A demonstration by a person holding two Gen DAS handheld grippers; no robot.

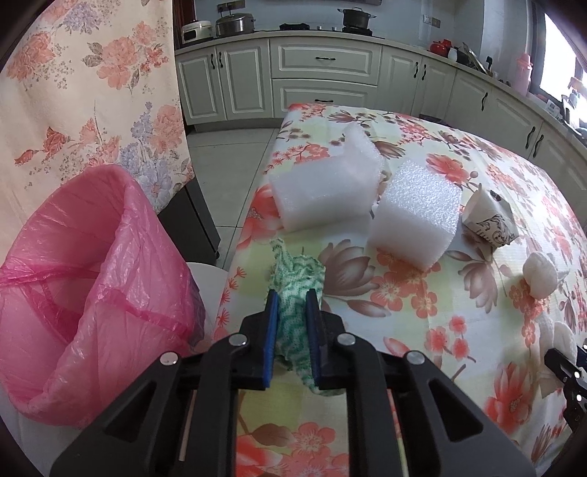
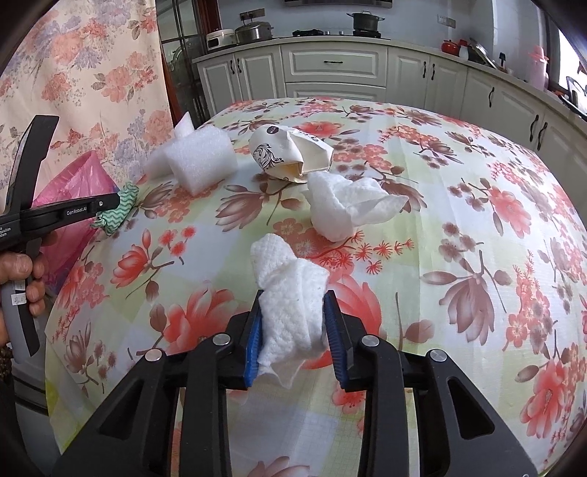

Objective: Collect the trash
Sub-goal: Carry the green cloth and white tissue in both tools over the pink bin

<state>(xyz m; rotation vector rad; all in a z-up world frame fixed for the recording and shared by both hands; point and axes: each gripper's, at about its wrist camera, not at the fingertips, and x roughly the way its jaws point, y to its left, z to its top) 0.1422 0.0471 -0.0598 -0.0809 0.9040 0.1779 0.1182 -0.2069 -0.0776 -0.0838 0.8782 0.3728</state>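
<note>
Flowered table (image 2: 458, 227), left edge beside pink-lined bin (image 1: 73, 293); left tool (image 1: 291, 293) clamping green rag (image 1: 297, 271), right tool (image 2: 293, 293) clamping white tissue (image 2: 290, 293).

A floral cloth (image 2: 422, 205) is spread over the tabletop. Beyond its far edge, white cabinets (image 1: 323, 73) with dark handles are ranged under a counter (image 2: 330, 40). On the counter, a lidded pot (image 2: 365, 20), a steel cooker (image 2: 253, 32) and a white appliance (image 2: 219, 38) are seen, with a red kettle (image 1: 440, 47) and a pink flask (image 2: 538, 69) towards the right. A flowered curtain (image 1: 91, 80) is hung at the left, above a pale tiled floor (image 1: 227, 161).
</note>
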